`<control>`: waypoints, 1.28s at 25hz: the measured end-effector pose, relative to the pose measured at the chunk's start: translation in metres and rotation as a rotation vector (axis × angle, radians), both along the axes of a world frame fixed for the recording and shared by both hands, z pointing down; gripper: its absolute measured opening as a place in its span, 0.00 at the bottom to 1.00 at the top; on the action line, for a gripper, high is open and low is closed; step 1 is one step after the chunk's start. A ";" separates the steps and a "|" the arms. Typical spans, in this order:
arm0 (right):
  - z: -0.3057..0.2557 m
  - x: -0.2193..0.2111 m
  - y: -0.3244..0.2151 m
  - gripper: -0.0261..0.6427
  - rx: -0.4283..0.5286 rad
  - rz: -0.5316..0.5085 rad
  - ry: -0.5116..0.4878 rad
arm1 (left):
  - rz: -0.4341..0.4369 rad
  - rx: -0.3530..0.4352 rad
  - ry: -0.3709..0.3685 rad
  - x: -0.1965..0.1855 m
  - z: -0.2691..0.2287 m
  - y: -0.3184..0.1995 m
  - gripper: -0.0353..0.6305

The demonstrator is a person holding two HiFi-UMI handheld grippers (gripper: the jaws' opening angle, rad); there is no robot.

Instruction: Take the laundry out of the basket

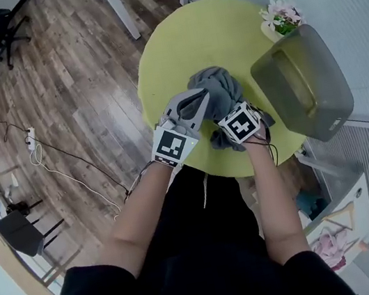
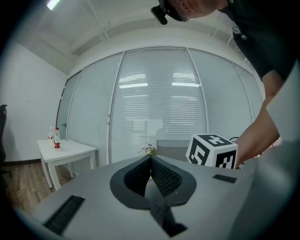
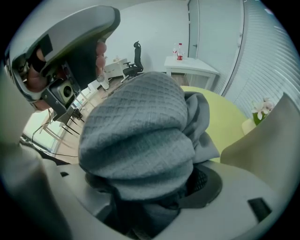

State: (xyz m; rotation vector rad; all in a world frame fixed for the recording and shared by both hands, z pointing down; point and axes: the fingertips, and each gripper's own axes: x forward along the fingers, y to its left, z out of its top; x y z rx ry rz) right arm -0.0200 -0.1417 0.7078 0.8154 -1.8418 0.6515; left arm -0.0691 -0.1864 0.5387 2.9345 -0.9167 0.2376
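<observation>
Your forearms reach out to the round yellow-green worktop (image 1: 174, 46), and both tools meet over the grey laundry (image 1: 220, 87), which lies heaped on it, already clear of the basket (image 1: 334, 92). The basket sits on its side at 3 o'clock from the heap, and no cloth shows inside it.

The right gripper (image 1: 234, 115) has its jaws spread wide and clamped on a fat, doubled fold of the laundry. The left gripper (image 1: 198, 97) has its jaws pressed together on nothing, with their tips at the heap's 9 o'clock side.

That leaves one grip carrying everything. A fold that thick is springy, so I judge it could squeeze out if you lift fast. Loose tails hang toward 6 o'clock, near the worktop's edge, and a drag that way could spill the cloth to the floor. A swing toward 1 o'clock risks catching the small flower pot (image 1: 280, 20). The basket looks to overhang the edge, so a nudge from your right elbow or a trailing sleeve of cloth might tip it off.
</observation>
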 end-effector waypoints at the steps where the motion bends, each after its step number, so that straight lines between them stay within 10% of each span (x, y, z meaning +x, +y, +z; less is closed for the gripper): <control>1: 0.010 0.000 0.003 0.60 -0.011 0.002 0.006 | 0.001 -0.013 0.000 0.001 0.007 0.001 0.07; 18: 0.073 -0.010 0.001 0.61 -0.032 -0.055 0.055 | 0.000 -0.108 -0.011 0.011 0.061 0.004 0.07; 32: -0.023 0.009 0.011 0.64 0.045 -0.131 0.039 | -0.028 -0.152 0.035 0.008 0.032 0.010 0.07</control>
